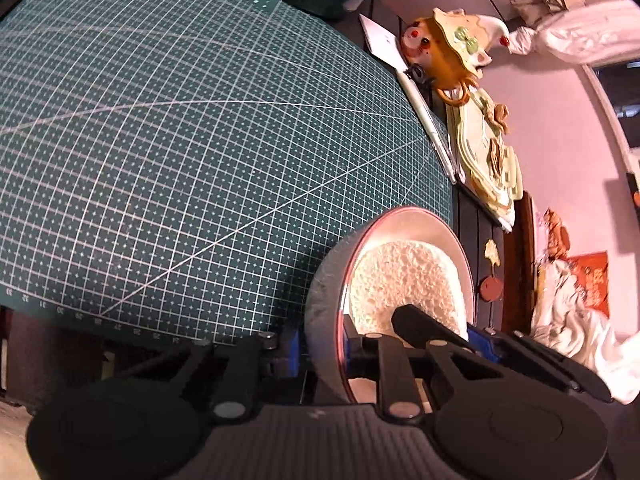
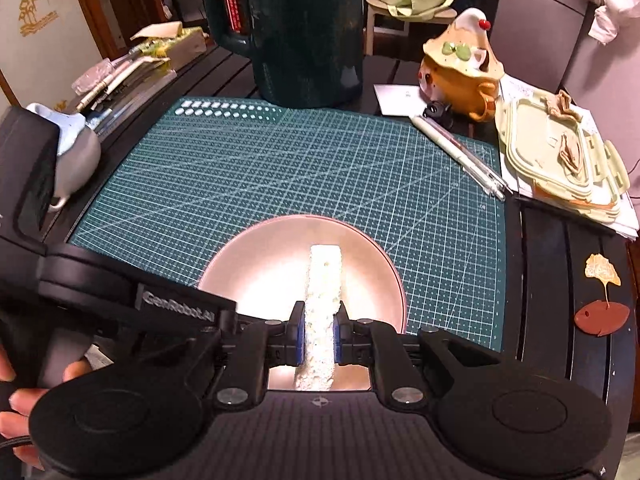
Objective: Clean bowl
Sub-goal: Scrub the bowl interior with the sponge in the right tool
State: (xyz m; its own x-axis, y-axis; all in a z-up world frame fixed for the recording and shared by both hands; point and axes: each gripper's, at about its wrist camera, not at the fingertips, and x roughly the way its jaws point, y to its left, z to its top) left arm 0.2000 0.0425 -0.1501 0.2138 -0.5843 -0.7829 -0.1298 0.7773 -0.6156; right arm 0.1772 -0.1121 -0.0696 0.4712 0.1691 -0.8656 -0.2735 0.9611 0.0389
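The shallow round pink metal bowl lies on the green gridded cutting mat. The left gripper has its jaws clamped on the bowl's rim; the right gripper pinches the white porous sponge inside it. The bowl looks light, stiff and probably slippery, so the rim seems the best hold.

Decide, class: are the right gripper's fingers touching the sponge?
Touching. The right wrist view shows the right gripper with both blue pads pressed flat against the sides of the sponge, no gap, above the bowl.

warm dim indoor light, overexposed glare inside the bowl, strong fisheye curvature, dark vignetted corners
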